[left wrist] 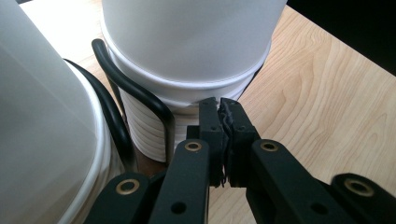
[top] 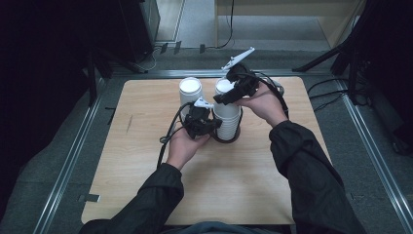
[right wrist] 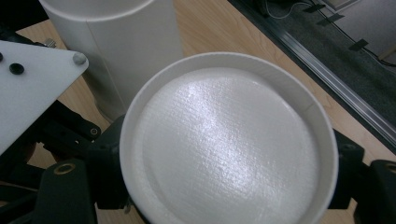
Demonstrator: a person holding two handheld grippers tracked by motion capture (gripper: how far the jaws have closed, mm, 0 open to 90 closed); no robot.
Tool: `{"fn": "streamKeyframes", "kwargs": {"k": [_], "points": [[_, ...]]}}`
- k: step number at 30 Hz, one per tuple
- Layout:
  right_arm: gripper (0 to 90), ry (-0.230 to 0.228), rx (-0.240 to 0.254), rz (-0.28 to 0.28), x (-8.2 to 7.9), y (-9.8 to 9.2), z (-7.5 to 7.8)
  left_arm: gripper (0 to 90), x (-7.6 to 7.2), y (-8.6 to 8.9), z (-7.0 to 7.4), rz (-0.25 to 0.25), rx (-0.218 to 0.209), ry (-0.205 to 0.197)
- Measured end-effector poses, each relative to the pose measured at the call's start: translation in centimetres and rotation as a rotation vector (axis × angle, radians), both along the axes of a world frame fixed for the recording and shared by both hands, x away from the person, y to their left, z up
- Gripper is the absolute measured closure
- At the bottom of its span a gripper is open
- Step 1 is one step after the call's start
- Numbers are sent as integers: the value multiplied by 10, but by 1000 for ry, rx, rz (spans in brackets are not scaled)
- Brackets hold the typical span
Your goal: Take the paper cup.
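Tools on cup stack (top: pixel 227 114) — right tool (top: pixel 233 93) around top cup (right wrist: pixel 229 144), left tool (top: pixel 213 126) pinched low.

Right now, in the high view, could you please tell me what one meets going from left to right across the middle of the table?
Bare wooden table → left stack of white cups → left tongs, low at the next stack → right stack of white cups in a dark holder → right tongs around its top cup → right hand.

Second cup stack (top: pixel 190 92) close beside; tabletop (top: pixel 146 170) open.
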State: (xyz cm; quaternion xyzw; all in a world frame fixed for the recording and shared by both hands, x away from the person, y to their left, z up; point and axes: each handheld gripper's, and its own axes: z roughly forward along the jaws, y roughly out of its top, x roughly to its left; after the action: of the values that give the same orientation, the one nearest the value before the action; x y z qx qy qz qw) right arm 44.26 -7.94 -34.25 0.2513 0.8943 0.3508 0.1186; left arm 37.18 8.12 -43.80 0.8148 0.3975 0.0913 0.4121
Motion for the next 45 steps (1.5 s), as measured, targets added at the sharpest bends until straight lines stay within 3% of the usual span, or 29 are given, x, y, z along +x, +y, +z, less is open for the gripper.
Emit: {"fn": "streamKeyframes", "kwargs": {"k": [3,4,5,9,16,22,28,34,40,45], "points": [[235,-12,6,2,-2,0,2,871,0,0,0,-4,-5,-1],[239,-22,63,-15,-2,-4,9,870,0,0,1,-7,-7,-7],[239,-11,80,-18,-1,-6,13,871,0,0,1,-8,-8,-7],[238,-16,49,9,-2,-6,27,866,1,1,1,-7,-16,-4],[237,-8,59,14,-5,-9,46,859,1,2,1,-8,-19,6],[236,-39,63,19,-13,-12,68,848,1,3,1,-22,-37,13],[235,-79,65,43,-25,-18,95,844,2,4,1,-39,-21,24],[236,-85,77,53,-34,-29,117,816,0,6,4,-60,-39,31],[235,-87,119,75,-53,-51,119,759,-6,8,10,-107,-49,29],[234,-76,103,98,-69,-64,108,670,-13,9,16,-163,-38,15]]}}
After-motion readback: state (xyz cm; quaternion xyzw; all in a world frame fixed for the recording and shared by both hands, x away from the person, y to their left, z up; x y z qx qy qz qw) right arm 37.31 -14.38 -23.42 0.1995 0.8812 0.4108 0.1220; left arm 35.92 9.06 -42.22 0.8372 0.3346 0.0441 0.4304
